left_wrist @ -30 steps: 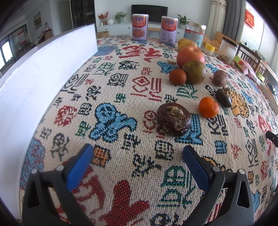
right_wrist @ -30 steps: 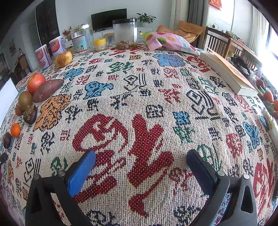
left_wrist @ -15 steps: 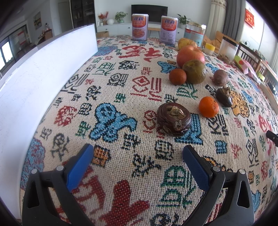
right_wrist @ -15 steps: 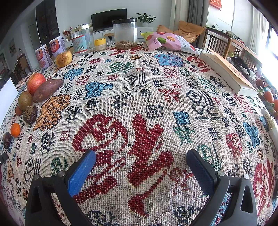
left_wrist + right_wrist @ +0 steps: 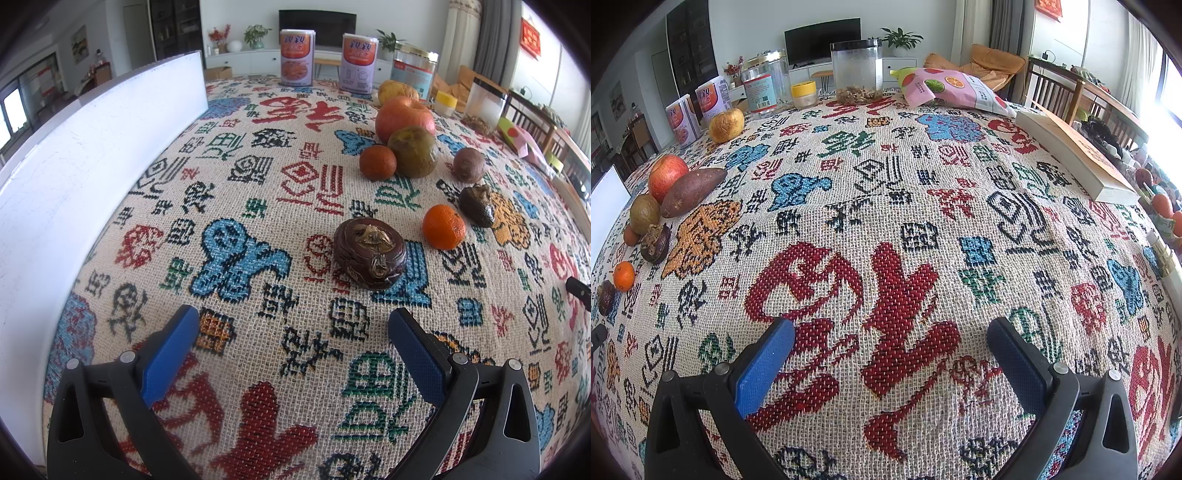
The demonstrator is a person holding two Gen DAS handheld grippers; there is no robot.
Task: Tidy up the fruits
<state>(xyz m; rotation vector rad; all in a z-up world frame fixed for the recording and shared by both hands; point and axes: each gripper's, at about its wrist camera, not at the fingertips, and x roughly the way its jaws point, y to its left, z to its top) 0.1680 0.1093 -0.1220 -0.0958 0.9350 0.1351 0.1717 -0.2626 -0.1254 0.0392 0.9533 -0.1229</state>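
Left gripper (image 5: 291, 325) spread wide, empty, mangosteen (image 5: 369, 252) just ahead; right gripper (image 5: 890, 336) likewise apart. Nothing picked yet: advance and close on that fruit.

You are working in a home's living and dining room: a television (image 5: 822, 40) sits on a low white cabinet (image 5: 897, 62) with a potted plant (image 5: 900, 37), an orange sofa (image 5: 993, 62) and wooden dining chairs (image 5: 1052, 92) stand behind the woven tablecloth (image 5: 886, 206), and curtains (image 5: 461, 37) hang by the window.
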